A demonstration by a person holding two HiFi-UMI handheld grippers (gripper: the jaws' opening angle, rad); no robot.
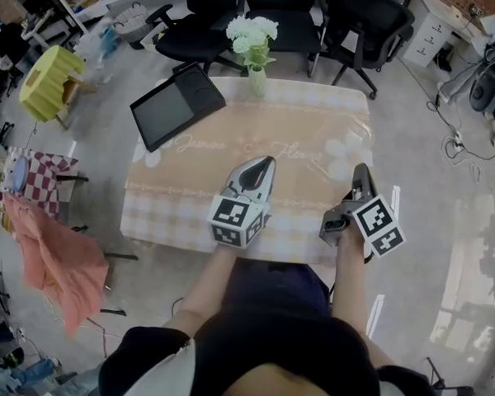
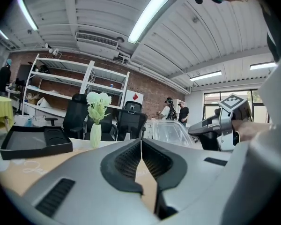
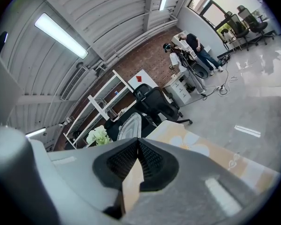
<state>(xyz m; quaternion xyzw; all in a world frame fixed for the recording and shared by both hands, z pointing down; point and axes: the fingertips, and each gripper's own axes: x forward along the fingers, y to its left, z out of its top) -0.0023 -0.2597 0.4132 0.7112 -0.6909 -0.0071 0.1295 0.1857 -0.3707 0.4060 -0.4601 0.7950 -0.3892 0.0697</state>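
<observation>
My left gripper (image 1: pixel 267 163) hovers over the near middle of a table (image 1: pixel 301 126) covered with a beige, check-edged cloth; its jaws are shut with nothing between them (image 2: pixel 141 142). My right gripper (image 1: pixel 360 169) hangs at the table's near right corner, also shut and empty (image 3: pixel 138 140). Each shows in the other's view: the right gripper (image 2: pixel 223 125) and the left gripper (image 3: pixel 129 124). A pale green vase of white flowers (image 1: pixel 254 46) (image 2: pixel 96 120) stands at the far edge. A black tray (image 1: pixel 176 104) (image 2: pixel 32 142) lies at the far left corner, overhanging it.
Black office chairs (image 1: pixel 287 8) line the table's far side. A yellow stool (image 1: pixel 49 77), a checked seat (image 1: pixel 38 180) and a pink cloth on a rack (image 1: pixel 59 256) stand to the left. Cables (image 1: pixel 462 148) lie on the floor at right. Two people (image 2: pixel 175 110) stand far off by white shelves (image 2: pixel 61 81).
</observation>
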